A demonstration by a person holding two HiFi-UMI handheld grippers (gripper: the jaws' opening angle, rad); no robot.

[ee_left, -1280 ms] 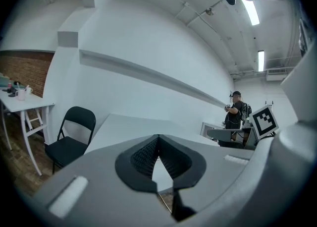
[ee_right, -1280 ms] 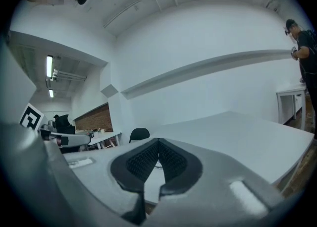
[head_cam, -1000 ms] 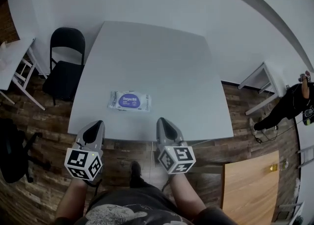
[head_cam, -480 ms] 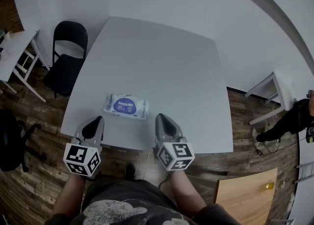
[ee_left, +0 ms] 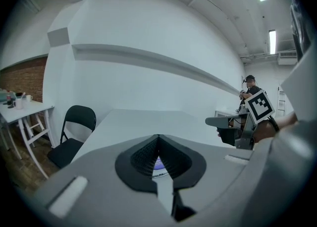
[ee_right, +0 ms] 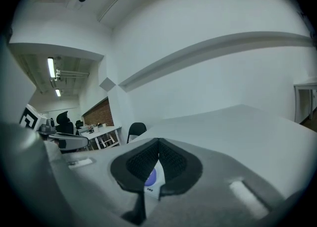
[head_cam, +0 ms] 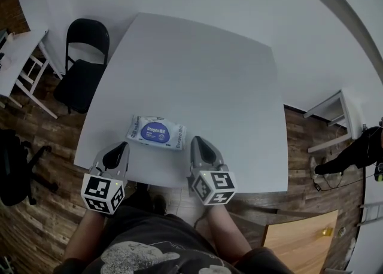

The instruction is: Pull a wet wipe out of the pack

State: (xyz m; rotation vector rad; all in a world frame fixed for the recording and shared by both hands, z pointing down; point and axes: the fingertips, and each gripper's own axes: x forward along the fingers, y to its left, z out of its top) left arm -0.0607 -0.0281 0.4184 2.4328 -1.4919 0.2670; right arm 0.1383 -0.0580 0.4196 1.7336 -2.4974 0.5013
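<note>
A white wet wipe pack [head_cam: 155, 132] with a blue oval label lies flat near the front edge of the white table [head_cam: 197, 81]. My left gripper [head_cam: 116, 149] hovers at the table's front edge, just left of and nearer than the pack, jaws shut and empty. My right gripper [head_cam: 200, 145] sits just right of the pack, also shut with nothing held. A sliver of the pack's label shows through the small opening below the closed tips in the left gripper view [ee_left: 158, 163] and the right gripper view [ee_right: 150, 177].
A black folding chair [head_cam: 84, 63] stands at the table's left. A white side table [head_cam: 18, 63] is further left, another white one [head_cam: 335, 117] at the right. A person in black [head_cam: 353, 153] stands at the far right. Wooden floor surrounds the table.
Both grippers have moved forward toward the table, and the pack now lies between and just beyond their tips. The jaws stayed shut.
</note>
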